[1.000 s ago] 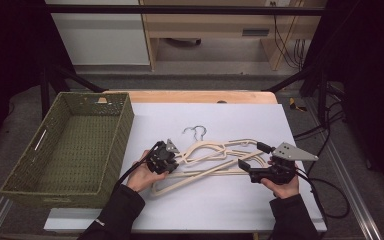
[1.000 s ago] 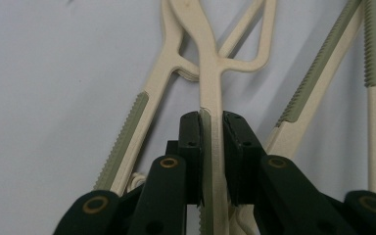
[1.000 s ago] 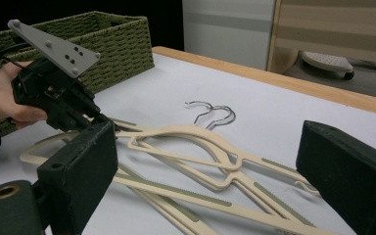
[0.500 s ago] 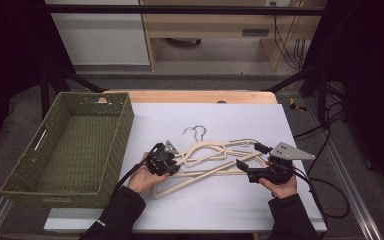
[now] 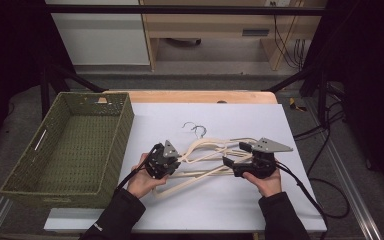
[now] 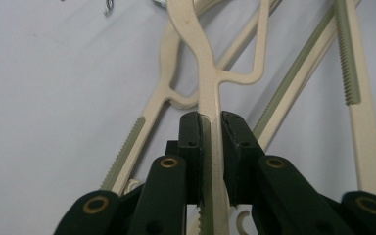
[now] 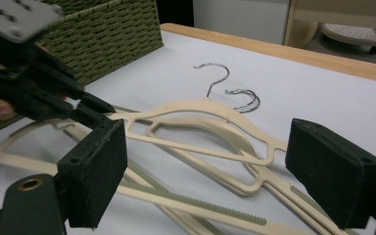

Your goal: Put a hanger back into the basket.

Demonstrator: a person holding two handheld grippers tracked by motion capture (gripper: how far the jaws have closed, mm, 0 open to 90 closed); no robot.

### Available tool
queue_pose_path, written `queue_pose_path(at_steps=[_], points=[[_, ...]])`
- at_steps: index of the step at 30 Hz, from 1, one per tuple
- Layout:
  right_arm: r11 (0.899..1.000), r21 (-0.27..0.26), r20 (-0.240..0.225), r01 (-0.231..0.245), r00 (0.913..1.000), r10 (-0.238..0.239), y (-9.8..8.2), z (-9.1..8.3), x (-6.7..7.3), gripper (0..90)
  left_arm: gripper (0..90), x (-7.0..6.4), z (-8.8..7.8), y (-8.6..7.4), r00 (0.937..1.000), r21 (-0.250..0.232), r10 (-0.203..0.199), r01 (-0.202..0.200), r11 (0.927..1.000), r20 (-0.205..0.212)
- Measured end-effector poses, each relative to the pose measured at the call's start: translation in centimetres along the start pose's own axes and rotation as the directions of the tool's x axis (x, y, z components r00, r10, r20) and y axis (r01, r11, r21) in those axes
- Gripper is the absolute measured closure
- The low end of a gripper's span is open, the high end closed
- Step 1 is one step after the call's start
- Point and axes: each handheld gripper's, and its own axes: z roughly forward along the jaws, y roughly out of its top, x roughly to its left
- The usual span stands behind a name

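Observation:
Several cream plastic hangers (image 5: pixel 211 149) with metal hooks (image 5: pixel 195 129) lie tangled on the white table (image 5: pixel 230 205). My left gripper (image 5: pixel 174 162) is shut on the arm of one hanger (image 6: pixel 210 73), which runs up between its pads (image 6: pixel 191 142). My right gripper (image 5: pixel 236 155) is open at the pile's right end. Its jaws have just been closing a little. In the right gripper view they stand wide, and hanger arms (image 7: pixel 200 147) cross the gap (image 7: pixel 210 176) between them without touching the pads.
A green woven basket (image 5: pixel 122 130) stands at the table's left, close to the left hand. A wooden strip (image 5: pixel 200 96) runs along the table's far edge. Cables trail from both grippers toward the front and right.
The right gripper has moved left toward the hanger pile. The left gripper has shifted slightly with its hanger, and the pile has moved a little.

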Motion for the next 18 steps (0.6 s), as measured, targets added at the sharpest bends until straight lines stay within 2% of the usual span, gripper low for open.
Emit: queue_pose_path(at_steps=[4, 6, 11, 12, 13, 14, 16, 18], points=[[1.000, -0.006, -0.022, 0.006, 0.9997, -0.006, 0.5, 0.9, 0.3, 21.9, 79.3, -1.0, -1.6, 0.4, 0.9997, -0.041, 0.017, -0.018, 0.9990, -0.015], [1.000, -0.005, -0.025, -0.002, 0.9997, 0.002, 1.2, 2.0, 0.7, 24.2, 79.4, -1.7, -2.3, 0.5, 0.9996, -0.062, 0.019, -0.021, 0.9978, -0.022], [1.000, 0.016, -0.007, -0.009, 0.9999, 0.009, 2.1, 4.4, 1.3, 27.9, 79.4, -2.7, -2.9, 0.4, 0.9986, -0.071, 0.037, -0.040, 0.9967, -0.039], [1.000, 0.016, -0.007, -0.009, 0.9999, 0.009, 2.1, 4.4, 1.3, 27.9, 79.4, -2.7, -2.9, 0.4, 0.9986, -0.071, 0.037, -0.040, 0.9967, -0.039], [1.000, 0.019, 0.007, -0.013, 0.9999, 0.013, 2.4, 5.2, 1.4, 31.7, 79.4, -2.8, -3.0, 0.4, 0.9984, -0.073, 0.038, -0.041, 0.9965, -0.042], [1.000, 0.019, 0.007, -0.013, 0.9999, 0.013, 2.4, 5.2, 1.4, 31.7, 79.4, -3.0, -3.1, 0.4, 0.9982, -0.075, 0.038, -0.041, 0.9963, -0.046], [0.999, 0.021, 0.005, -0.039, 0.9992, 0.038, 2.7, 6.4, 1.3, 36.1, 79.4, -3.3, -3.2, 0.3, 0.9977, -0.076, 0.041, -0.045, 0.9961, -0.054], [0.999, 0.030, 0.016, -0.040, 0.9991, 0.040, 2.9, 7.3, 1.4, 38.6, 79.4, -3.3, -3.2, 0.3, 0.9978, -0.079, 0.041, -0.045, 0.9959, -0.052]])
